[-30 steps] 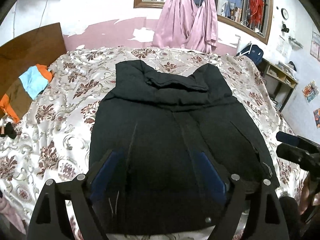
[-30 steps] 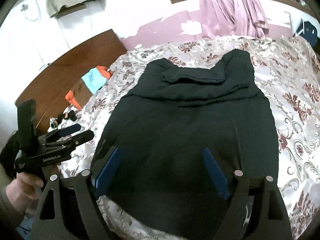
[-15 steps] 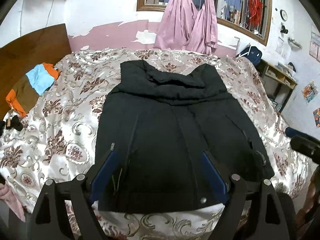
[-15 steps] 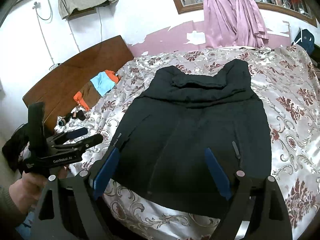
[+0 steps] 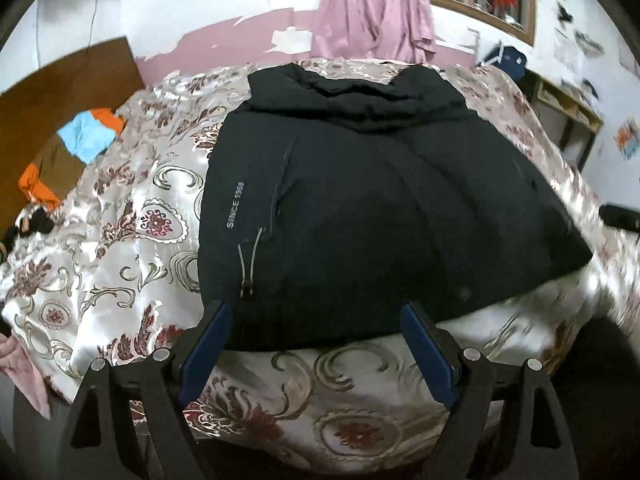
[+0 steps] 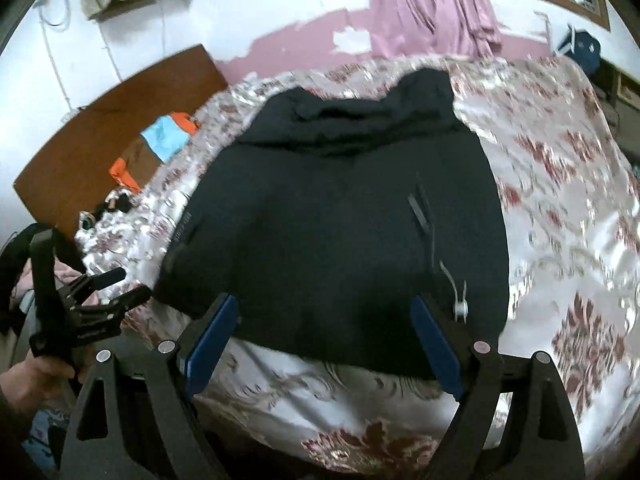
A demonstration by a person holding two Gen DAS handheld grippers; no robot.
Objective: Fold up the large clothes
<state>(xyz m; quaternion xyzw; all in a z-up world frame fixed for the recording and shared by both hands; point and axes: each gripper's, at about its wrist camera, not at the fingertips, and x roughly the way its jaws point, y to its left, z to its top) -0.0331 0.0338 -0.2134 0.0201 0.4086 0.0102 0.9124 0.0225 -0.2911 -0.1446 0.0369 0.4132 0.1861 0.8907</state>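
Closing in: both grippers, left [image 5: 314, 344] & right [image 6: 324, 344], dropped toward black jacket [image 5: 372, 208] hem since 1s ago, jaws wide, nothing held; grab is next

peeling pink-and-white wall [image 5: 224, 36], wood-framed window [image 5: 480, 4], pink curtains [image 5: 372, 16], brown headboard [image 6: 108, 120].

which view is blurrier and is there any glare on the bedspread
Right wrist view: blurrier, the bedspread pattern smeared across its right side, the jacket soft too. Left wrist view: mostly sharp, the jacket's SINCE print readable, smear only at the far right edge. Both views: white sheen on the satin bedspread, fisheye bending at the rims.
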